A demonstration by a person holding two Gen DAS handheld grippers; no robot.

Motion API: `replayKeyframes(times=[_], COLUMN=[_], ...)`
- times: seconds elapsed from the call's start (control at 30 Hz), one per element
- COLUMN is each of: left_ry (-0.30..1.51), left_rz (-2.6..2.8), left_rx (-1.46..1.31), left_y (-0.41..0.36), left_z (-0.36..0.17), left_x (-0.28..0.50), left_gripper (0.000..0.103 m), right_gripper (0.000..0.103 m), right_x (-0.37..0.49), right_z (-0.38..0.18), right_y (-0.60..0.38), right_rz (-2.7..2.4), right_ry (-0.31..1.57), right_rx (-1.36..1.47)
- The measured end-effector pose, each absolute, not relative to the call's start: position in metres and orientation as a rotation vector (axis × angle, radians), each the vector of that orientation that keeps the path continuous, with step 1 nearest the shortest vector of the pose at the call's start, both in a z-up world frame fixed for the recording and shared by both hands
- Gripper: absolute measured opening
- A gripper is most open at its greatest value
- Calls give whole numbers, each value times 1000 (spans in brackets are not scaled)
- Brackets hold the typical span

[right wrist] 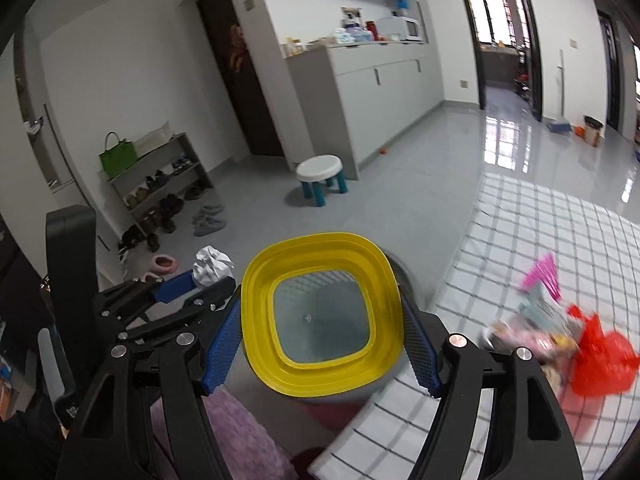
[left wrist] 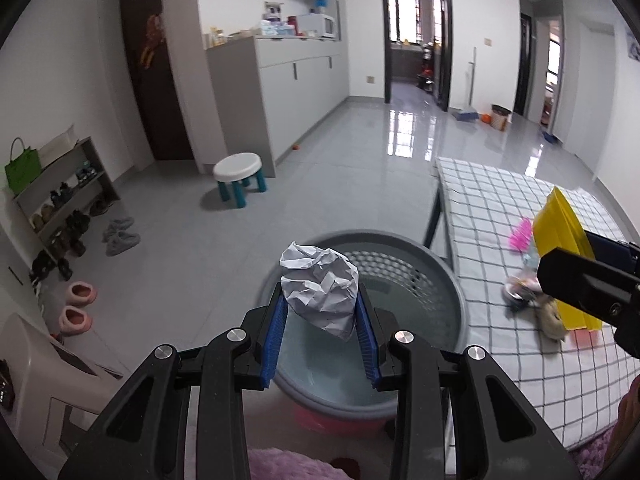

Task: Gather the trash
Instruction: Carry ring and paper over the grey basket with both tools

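My left gripper (left wrist: pixel 321 312) is shut on a crumpled white paper ball (left wrist: pixel 320 286) and holds it above the grey round bin (left wrist: pixel 448 280) on the floor. The ball also shows in the right wrist view (right wrist: pixel 212 266), between the left gripper's blue fingers (right wrist: pixel 176 280). My right gripper (right wrist: pixel 322 320) is shut on a yellow square container (right wrist: pixel 260 288), tipped so its open mouth faces the camera, over the bin. The container also shows at the right in the left wrist view (left wrist: pixel 560 232). Loose trash (right wrist: pixel 560 320), with a pink piece and a red bag, lies on the checked table (right wrist: pixel 540 240).
A white stool with teal legs (left wrist: pixel 239 178) stands on the grey tiled floor. A shoe rack (left wrist: pixel 64 204) with a green bag is at the left wall, pink slippers (left wrist: pixel 78 304) before it. A pink rug (right wrist: pixel 248 440) lies near me.
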State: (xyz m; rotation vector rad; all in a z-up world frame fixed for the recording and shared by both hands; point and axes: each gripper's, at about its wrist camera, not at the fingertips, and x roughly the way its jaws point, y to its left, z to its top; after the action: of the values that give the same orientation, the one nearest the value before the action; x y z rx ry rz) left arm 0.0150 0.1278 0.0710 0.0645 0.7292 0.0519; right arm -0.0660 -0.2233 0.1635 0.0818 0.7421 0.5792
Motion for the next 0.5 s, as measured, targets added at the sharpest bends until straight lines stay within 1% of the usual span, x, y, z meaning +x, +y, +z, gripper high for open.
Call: replayKeyframes(times=[0.3, 0.5], left_ry=[715, 753], left_rz=[101, 117], left_rx=[72, 50], left_y=[154, 165], left_z=[75, 62], left_x=[38, 52], left_gripper=[33, 33], right_gripper=[69, 69], right_x=[-33, -15], right_z=[168, 150], right_y=[-191, -181], right_rz=[612, 599], right_ry=[745, 781], right_rx=[79, 66])
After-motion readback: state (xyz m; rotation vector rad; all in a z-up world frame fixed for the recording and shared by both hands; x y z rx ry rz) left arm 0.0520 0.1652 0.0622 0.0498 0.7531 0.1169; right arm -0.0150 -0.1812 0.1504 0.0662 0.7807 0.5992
